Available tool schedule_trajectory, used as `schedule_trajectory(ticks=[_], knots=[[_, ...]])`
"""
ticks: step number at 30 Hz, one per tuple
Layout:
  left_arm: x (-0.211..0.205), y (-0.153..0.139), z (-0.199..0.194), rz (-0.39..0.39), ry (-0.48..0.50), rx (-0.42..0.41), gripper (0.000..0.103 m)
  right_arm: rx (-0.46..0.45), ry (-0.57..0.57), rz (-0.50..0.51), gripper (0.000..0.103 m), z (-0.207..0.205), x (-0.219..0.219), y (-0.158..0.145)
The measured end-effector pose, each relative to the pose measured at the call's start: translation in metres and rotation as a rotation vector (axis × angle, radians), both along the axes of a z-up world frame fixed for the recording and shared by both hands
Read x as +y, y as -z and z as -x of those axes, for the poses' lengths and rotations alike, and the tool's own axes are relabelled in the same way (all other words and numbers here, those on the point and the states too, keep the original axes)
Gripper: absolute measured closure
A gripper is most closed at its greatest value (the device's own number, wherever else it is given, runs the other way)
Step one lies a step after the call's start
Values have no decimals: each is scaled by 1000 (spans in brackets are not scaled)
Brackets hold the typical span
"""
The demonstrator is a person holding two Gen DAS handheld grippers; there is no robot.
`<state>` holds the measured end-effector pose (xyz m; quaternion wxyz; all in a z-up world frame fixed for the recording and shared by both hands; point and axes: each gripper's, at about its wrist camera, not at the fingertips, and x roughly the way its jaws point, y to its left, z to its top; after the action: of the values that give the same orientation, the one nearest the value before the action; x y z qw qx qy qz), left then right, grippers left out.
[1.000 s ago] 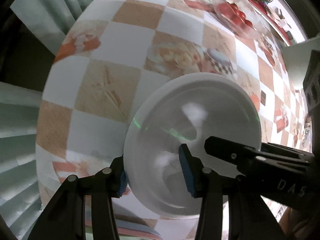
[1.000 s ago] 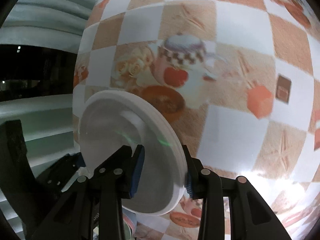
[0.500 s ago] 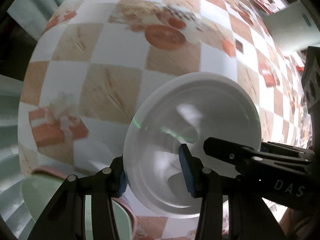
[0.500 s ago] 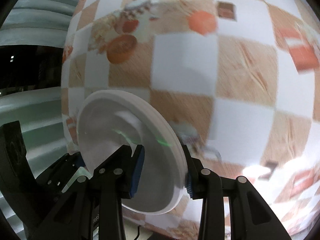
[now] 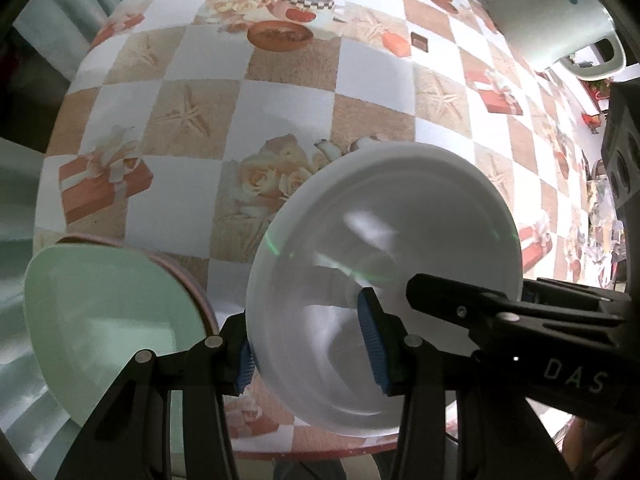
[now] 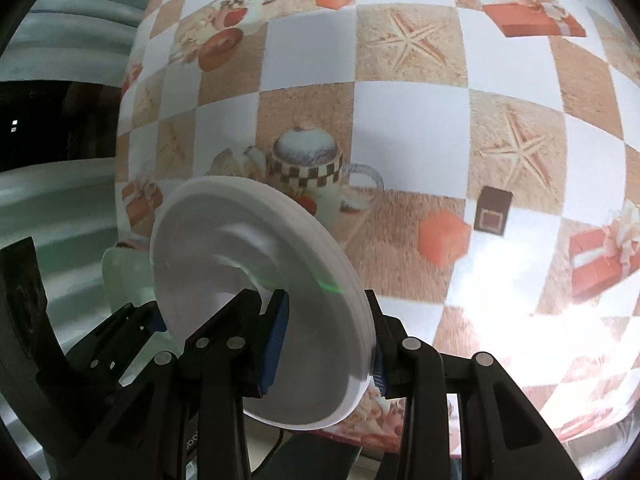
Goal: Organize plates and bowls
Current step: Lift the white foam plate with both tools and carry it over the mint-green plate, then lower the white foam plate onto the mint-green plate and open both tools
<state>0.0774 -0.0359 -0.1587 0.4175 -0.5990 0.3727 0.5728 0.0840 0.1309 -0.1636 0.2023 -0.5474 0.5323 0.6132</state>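
Both grippers clamp opposite rims of the white plate (image 5: 384, 280), left gripper (image 5: 310, 354) and right gripper (image 6: 326, 344) carrying it above the table (image 5: 280, 96), green plate (image 5: 108, 320) waiting at nine o'clock, nearer the left.

White plates (image 5: 384, 264), checkered tablecloth (image 5: 288, 96)

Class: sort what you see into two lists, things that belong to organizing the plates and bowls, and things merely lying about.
Belongs to the job:
- white plates, clamped by both hand-held grippers
- green plate

Just lying about:
- white kettle
- patterned tablecloth
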Motion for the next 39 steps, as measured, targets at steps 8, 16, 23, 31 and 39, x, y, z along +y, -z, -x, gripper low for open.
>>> schedule_trajectory(ticks=[8, 16, 23, 31, 39], knots=[[-16, -36, 17, -51, -6, 35, 55, 31, -28, -36, 64, 0, -11, -36], [-56, -66, 60, -74, -95, 94, 55, 75, -116, -42, 62, 40, -46, -54], [-101, -77, 102, -59, -195, 131, 55, 101, -229, -44, 62, 94, -81, -57], [-128, -74, 127, -72, -238, 119, 42, 106, -301, -70, 59, 128, -98, -55], [-136, -76, 137, -82, -262, 178, 18, 99, -325, -121, 7, 135, -96, -64]])
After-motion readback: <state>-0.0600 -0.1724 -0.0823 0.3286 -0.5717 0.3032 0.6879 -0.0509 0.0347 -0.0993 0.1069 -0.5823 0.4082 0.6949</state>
